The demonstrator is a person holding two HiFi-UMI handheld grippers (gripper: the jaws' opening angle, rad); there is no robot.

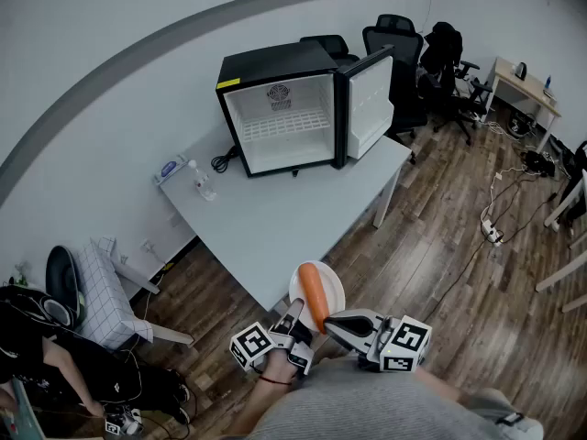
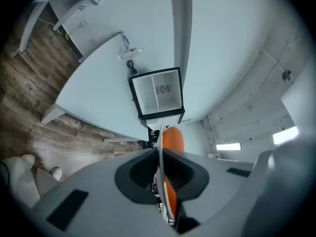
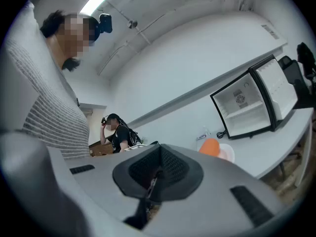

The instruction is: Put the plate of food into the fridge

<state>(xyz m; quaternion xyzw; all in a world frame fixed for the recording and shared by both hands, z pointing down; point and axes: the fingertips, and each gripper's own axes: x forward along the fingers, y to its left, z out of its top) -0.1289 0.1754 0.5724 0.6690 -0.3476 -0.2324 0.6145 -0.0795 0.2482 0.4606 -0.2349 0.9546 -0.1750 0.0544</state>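
Note:
A white plate (image 1: 328,287) carrying an orange carrot (image 1: 315,296) hangs in the air just off the near corner of the white table (image 1: 275,218). My left gripper (image 1: 295,315) is shut on the plate's near rim; in the left gripper view the plate (image 2: 160,141) shows edge-on between the pads, with the carrot (image 2: 173,139) to its right. My right gripper (image 1: 334,324) sits right of the plate, shut and holding nothing. The black mini fridge (image 1: 280,108) stands at the table's far end, its door (image 1: 369,104) swung open to the right and its white inside bare.
A small bottle (image 1: 204,185) and a power strip (image 1: 171,169) lie on the table left of the fridge. Office chairs (image 1: 394,44) and a desk (image 1: 523,85) stand at the back right. Cables (image 1: 491,227) cross the wooden floor. A seated person (image 1: 55,365) is at lower left.

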